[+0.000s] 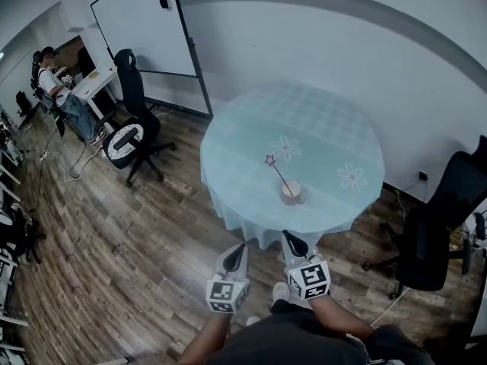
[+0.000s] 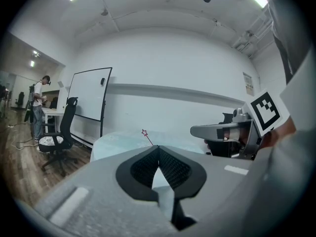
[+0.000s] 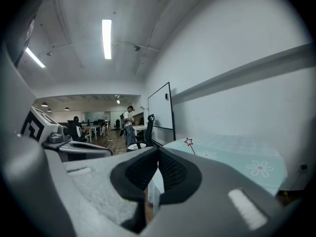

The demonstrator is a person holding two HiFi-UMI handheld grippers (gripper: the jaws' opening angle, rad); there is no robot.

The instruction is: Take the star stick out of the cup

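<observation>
A thin star stick [image 1: 278, 175] with a small red star at its top leans up and to the left out of a small cup [image 1: 292, 192] on the round pale-blue table [image 1: 251, 139]. The cup stands near the table's front edge. Both grippers hang short of the table, above the floor: left gripper [image 1: 237, 251] and right gripper [image 1: 293, 242], each shut with nothing held. In the left gripper view the star stick [image 2: 146, 136] rises just above the closed jaws [image 2: 158, 157]. The star stick [image 3: 189, 144] shows likewise in the right gripper view past the shut tips [image 3: 159, 157].
A black office chair [image 1: 138, 128] stands left of the table, another black chair [image 1: 437, 226] at the right. A whiteboard [image 1: 148, 21] leans at the back wall. A person [image 1: 57, 90] sits at a desk far left. Wooden floor surrounds the table.
</observation>
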